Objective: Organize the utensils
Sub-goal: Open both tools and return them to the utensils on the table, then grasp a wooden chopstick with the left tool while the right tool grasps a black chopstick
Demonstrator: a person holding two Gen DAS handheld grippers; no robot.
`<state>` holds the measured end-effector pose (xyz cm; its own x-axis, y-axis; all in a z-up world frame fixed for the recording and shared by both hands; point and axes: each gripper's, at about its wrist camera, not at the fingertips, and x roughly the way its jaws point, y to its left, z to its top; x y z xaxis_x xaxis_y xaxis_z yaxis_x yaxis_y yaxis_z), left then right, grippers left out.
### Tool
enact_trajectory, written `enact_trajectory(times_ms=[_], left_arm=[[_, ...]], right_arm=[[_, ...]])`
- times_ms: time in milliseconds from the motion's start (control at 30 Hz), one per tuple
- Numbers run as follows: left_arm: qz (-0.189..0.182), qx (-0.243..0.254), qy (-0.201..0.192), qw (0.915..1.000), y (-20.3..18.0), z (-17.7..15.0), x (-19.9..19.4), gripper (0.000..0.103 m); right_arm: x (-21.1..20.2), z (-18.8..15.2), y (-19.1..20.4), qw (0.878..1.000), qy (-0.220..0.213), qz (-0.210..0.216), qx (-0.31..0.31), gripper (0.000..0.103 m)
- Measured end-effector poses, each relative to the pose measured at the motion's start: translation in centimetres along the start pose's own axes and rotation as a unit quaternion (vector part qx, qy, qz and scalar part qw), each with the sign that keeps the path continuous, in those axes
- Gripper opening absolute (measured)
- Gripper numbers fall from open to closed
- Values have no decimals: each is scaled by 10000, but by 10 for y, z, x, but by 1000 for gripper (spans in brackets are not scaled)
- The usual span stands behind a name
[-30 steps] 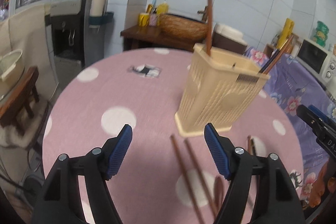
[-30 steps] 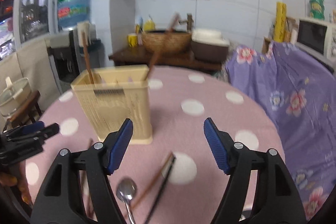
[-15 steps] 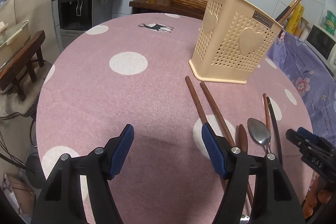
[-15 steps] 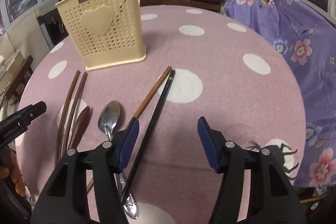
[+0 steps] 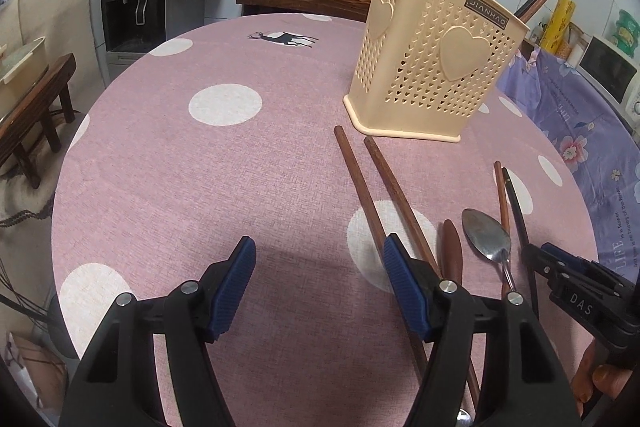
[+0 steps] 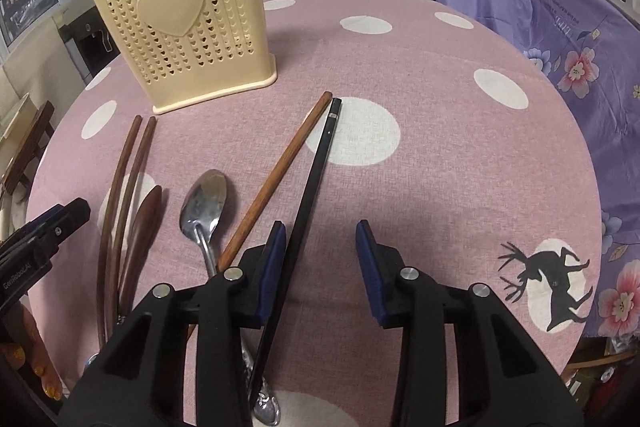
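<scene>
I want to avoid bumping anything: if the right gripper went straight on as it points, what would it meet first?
Probably the tablecloth: the open right gripper has bare cloth ahead. The black chopstick lies just off its left finger, the holder farther left. Depth is uncertain.

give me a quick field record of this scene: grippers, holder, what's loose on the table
left gripper: open, empty, low over the table
right gripper: open, empty, black chopstick by its left finger
holder: cream, perforated, upright, some sticks already inside
loose wooden pair: side by side before the holder
metal spoon: bowl toward the holder
wooden spoon: left of the metal spoon
brown chopstick: beside the black one
tablecloth: pink, white dots
</scene>
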<state>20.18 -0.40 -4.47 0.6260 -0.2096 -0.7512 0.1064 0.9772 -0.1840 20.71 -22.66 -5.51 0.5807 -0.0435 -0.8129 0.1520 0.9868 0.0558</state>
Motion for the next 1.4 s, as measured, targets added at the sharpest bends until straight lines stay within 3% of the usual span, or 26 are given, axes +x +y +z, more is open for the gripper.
enact_trajectory(times_ms=[167,433,567,800,933,1167,1400], left_arm=[[-7,10,10,10000,-3,1,1,65],[-5,70,13,10000,-8,5,3,65],[27,124,38,9999,-10,10,7,65],[-97,143,121,9998,-21,28,16,48],[155,314,174,9992,-30,34,30,32],[303,352,347,9983,-35,55,56,27],[482,436,333,9973,-39,58,62,10]], right_arm=[[11,18,-5,9999,31,-130,7,29],[38,58,-9,9994,95,-320,52,28],[40,60,-5,9995,41,-316,25,18],[37,55,-6,9998,-8,-217,13,13],[37,55,-7,9999,-22,-162,30,13],[38,56,-8,9999,-16,-137,35,13],[39,57,-7,9999,-12,-156,45,13]])
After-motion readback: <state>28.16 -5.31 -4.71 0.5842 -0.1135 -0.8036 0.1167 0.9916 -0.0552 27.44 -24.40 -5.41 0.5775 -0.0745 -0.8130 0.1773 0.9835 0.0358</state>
